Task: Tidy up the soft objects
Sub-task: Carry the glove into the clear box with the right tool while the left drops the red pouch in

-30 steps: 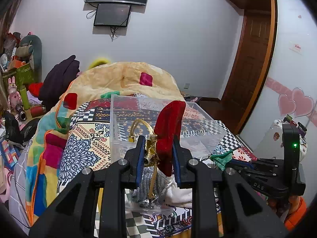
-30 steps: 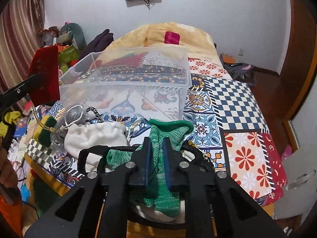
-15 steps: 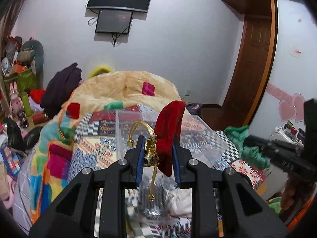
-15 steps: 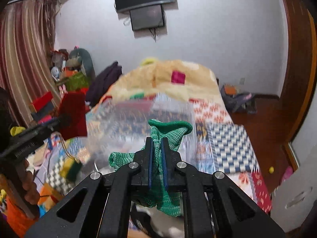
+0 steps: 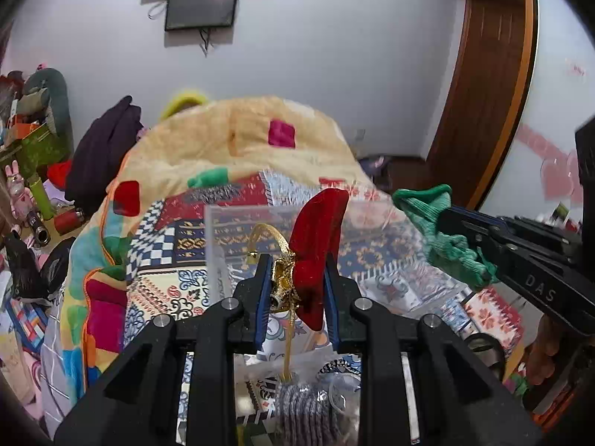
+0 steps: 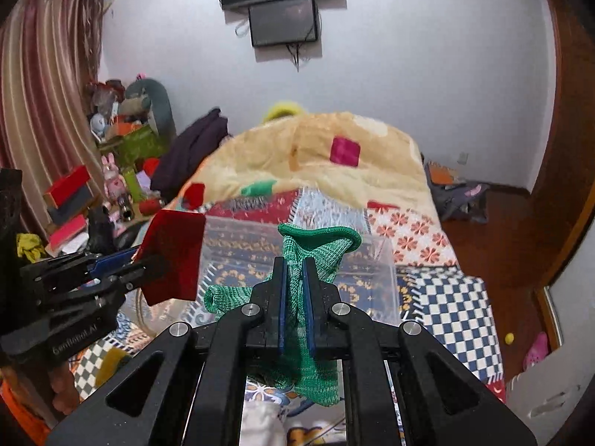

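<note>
Red velvet pouch (image 5: 318,256), gold cord

Each view is taken from behind its own gripper, along the fingers, toward the far wall. The left gripper (image 5: 295,290) and right gripper (image 6: 295,306) are seen close, low in frame. A clear bin (image 5: 372,230) (image 6: 372,260), the bed (image 5: 208,148) (image 6: 446,297) and a wall screen (image 5: 200,5) (image 6: 284,20) are shared. Each gripper is caught at the other view's edge.
</note>
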`<state>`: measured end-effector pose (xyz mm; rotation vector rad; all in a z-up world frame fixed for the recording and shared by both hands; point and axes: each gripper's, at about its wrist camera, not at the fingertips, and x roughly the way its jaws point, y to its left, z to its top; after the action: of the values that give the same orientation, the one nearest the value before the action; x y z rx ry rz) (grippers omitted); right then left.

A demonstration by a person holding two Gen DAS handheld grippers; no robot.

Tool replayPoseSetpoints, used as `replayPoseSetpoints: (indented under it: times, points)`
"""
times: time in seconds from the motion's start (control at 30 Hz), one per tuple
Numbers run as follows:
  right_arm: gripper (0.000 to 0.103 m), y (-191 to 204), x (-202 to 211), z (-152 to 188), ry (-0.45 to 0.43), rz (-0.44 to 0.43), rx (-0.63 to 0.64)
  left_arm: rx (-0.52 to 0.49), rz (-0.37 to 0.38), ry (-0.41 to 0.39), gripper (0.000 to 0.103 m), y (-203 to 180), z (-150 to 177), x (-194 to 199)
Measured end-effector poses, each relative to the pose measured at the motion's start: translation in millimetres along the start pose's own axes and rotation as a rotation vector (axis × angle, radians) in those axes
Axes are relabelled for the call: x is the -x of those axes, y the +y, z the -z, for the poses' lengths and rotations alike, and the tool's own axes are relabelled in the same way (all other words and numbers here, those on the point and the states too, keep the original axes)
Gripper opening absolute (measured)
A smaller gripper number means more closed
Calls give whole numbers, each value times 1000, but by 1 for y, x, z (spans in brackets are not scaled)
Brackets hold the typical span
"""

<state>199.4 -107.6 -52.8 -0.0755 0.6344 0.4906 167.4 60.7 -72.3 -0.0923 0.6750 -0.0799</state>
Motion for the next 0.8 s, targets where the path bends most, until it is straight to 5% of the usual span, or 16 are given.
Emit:
replayPoseSetpoints:
  times: [0.43,0.63,0.7,0.8]
  points:
    - [10,-12,-52,14,232,10,4,-9,9,153,26,-8,2,-49]
    - [12,-15,-39,13,228,-14,-10,-28,16,127,41,-13,3,-38]
    - [17,-16,-29,12,205,-19,-11,-34,16,111,44,-15,1,-31]
    - [40,-16,-11,9,148,-2,-4,-29,25,83,51,-15,-2,-16]
